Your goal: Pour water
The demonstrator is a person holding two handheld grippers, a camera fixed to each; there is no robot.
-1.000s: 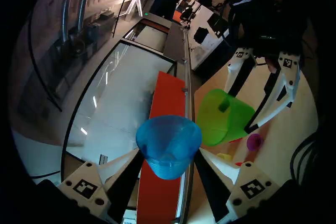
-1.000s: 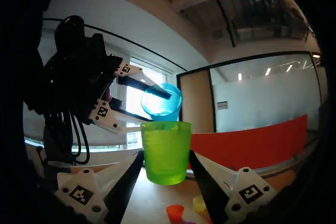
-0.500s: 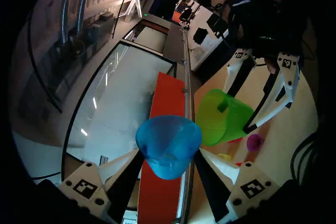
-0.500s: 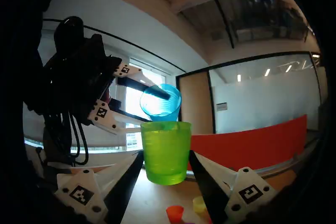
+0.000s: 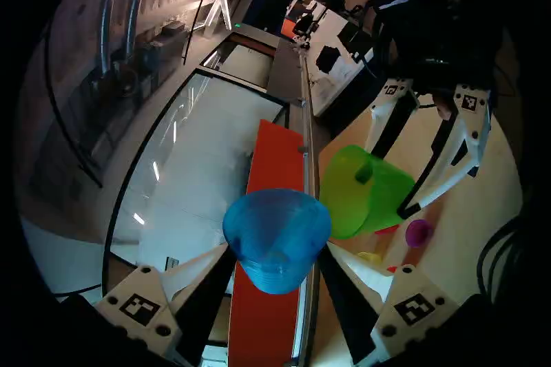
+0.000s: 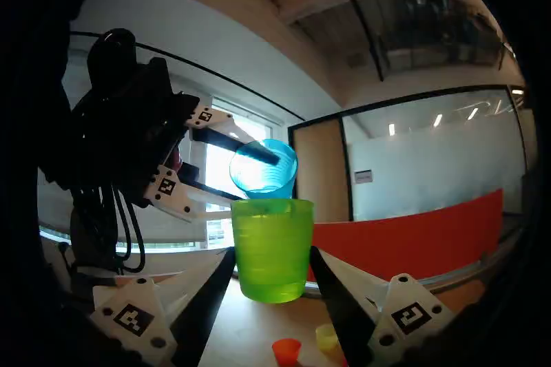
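In the left gripper view my left gripper (image 5: 275, 257) is shut on a translucent blue cup (image 5: 275, 236), which is tipped on its side towards the green cup (image 5: 361, 191). The right gripper (image 5: 386, 191) holds that green cup farther off, above a light wooden table (image 5: 475, 195). In the right gripper view my right gripper (image 6: 272, 264) is shut on the upright green cup (image 6: 272, 250). Just above and behind its rim hangs the tilted blue cup (image 6: 264, 169), held by the left gripper (image 6: 241, 167), its mouth turned towards the camera. No water is visible.
Small cups lie on the table: a purple one (image 5: 418, 231) and a yellow one (image 5: 368, 257), and an orange one (image 6: 286, 350) next to a yellow one (image 6: 326, 336). A red panel (image 6: 427, 233) and glass walls (image 5: 200, 160) stand behind. Black cables (image 6: 120, 229) hang from the left gripper.
Almost nothing has moved; both cups hold their positions, with only a slight drift of the views.
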